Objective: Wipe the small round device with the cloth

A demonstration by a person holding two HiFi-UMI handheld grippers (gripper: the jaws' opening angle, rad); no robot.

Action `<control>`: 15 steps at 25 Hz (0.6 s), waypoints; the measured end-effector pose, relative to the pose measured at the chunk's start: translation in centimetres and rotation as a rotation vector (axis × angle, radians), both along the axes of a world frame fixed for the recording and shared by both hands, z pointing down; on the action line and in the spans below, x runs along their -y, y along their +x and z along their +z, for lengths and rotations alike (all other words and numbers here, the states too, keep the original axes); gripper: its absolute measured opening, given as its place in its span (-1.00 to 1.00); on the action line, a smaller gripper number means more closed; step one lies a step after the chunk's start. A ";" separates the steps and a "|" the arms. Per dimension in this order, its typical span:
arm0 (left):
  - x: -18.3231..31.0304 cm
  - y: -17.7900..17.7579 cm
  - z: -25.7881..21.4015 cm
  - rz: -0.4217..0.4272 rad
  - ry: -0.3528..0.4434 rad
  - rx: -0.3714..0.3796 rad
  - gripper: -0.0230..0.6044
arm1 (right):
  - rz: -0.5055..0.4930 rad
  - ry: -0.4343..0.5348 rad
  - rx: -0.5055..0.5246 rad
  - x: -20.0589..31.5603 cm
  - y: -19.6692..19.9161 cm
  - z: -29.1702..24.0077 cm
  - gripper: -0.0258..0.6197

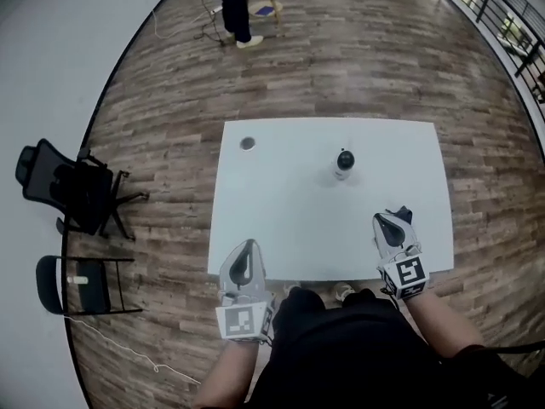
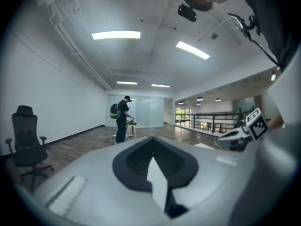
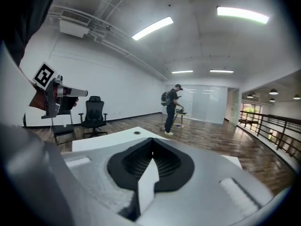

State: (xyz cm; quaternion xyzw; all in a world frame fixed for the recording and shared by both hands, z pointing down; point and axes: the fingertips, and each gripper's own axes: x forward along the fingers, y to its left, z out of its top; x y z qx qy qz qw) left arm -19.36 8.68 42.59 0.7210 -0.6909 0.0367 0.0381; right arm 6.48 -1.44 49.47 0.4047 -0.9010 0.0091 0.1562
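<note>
The step in hand looks like the start: finding the cloth and closing in on the device. No view is showing a cloth, so nothing is ready to wipe with yet.

The left gripper (image 1: 246, 247) is hovering over the table's near edge close to the near left corner, its jaws pressed together on nothing. The right gripper (image 1: 393, 220) is hanging over the near right part of the table, likewise fully closed and empty.

The small round black-and-white device (image 1: 344, 162) is standing upright on the white rectangular table (image 1: 289, 211), right of centre and nearer the far edge, well apart from both grippers.

To do this well, one gripper should be opening and pinching a cloth by a fold, leaving a loose pad to drag across the dome. The other should be steadying the device's pale base, since so light a thing would probably be sliding or tipping under a sideways push.

A small grey round disc (image 1: 248, 143) is lying near the far left corner; I cannot tell what it is.

The table is standing on a brown wood-plank floor (image 1: 358, 49). A black office chair (image 1: 60, 184) and a black folding chair (image 1: 81, 284) are standing beyond the left edge by the white wall. A person in dark clothes (image 1: 230, 2) is standing at a small wooden stand far off, and a black railing (image 1: 498, 11) is running along the right side.
</note>
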 end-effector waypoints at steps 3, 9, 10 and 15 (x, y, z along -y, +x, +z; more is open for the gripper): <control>2.5 0.2 -0.7 0.125 0.019 0.037 -0.91 | 0.141 0.005 -0.003 0.0 2.1 0.1 -0.92; 5.9 2.1 -1.2 0.279 0.013 0.046 -0.91 | 0.340 -0.021 -0.019 -1.5 6.5 0.4 -0.92; 6.2 2.3 -0.9 0.293 0.007 0.056 -0.91 | 0.362 -0.029 -0.026 -1.8 7.2 0.5 -0.92; 7.2 3.9 0.0 0.343 -0.027 0.051 -0.91 | 0.475 -0.080 -0.024 -2.3 10.7 1.9 -0.92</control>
